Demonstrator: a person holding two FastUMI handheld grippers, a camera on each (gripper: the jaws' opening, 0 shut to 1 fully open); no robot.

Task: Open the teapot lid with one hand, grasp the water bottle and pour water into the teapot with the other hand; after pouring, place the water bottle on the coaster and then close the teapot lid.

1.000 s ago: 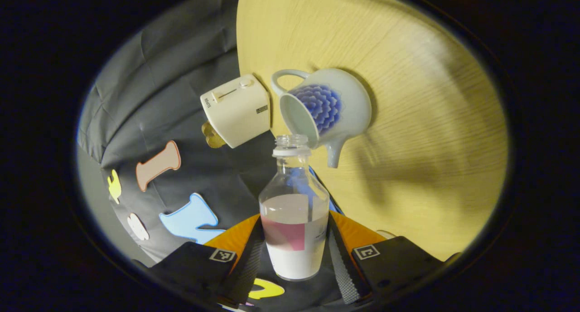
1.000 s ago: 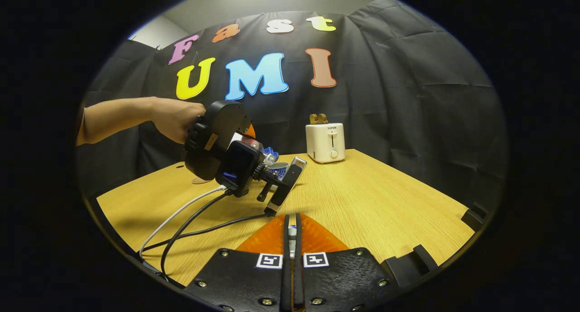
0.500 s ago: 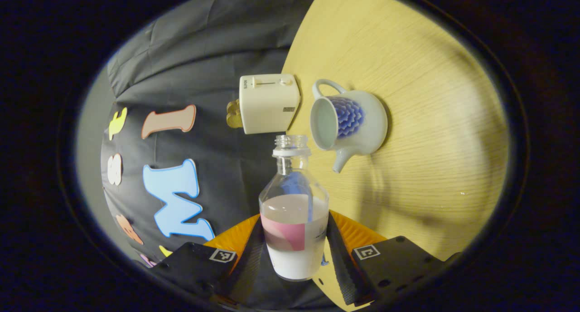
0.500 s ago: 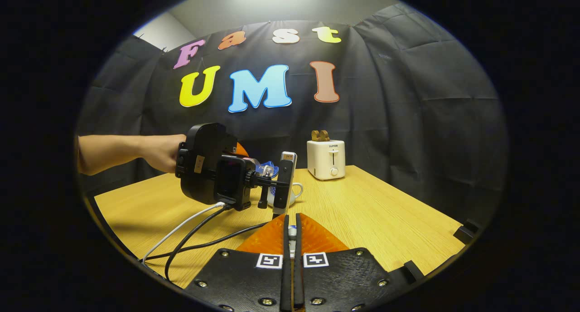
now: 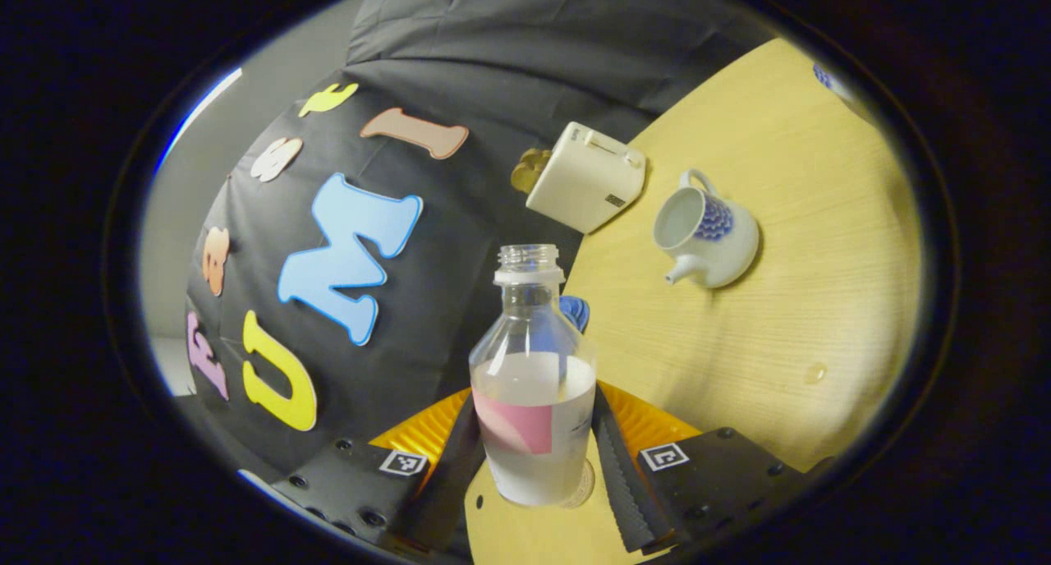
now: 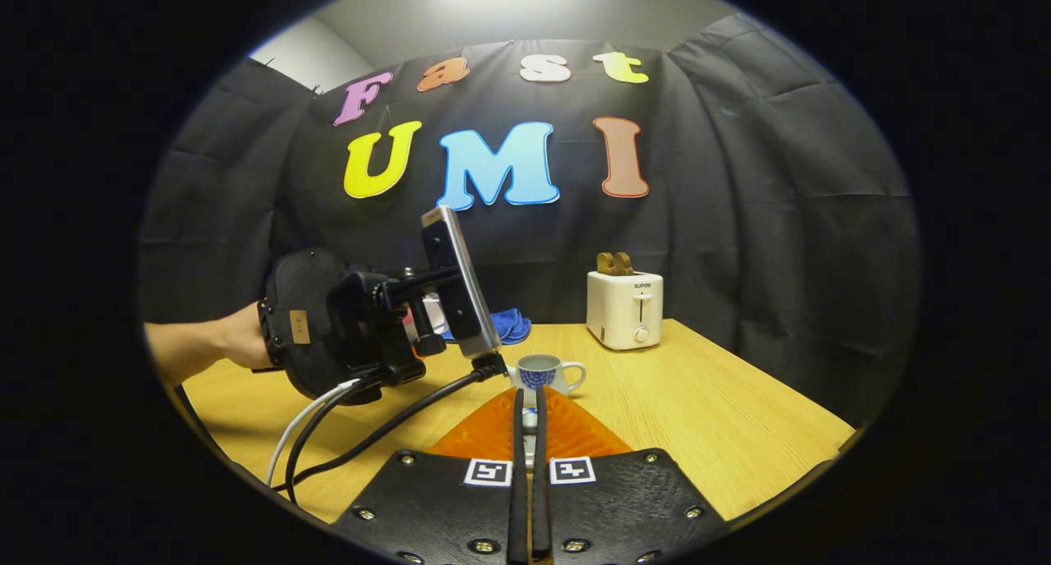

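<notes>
Left gripper view, L to R: water bottle (image 5: 534,401), uncapped, approx half full, clamped between both fingers of left gripper (image 5: 535,466), held above table (image 5: 739,368). Toaster (image 5: 585,187) at table's back edge. Teapot (image 5: 708,238) just beside it, lid off, standing on table, well apart from bottle.

Right gripper view: hand (image 6: 238,347) holds left gripper at left. Right gripper (image 6: 530,421) fingers nearly closed on 1 small item, likely the lid; cannot confirm.
</notes>
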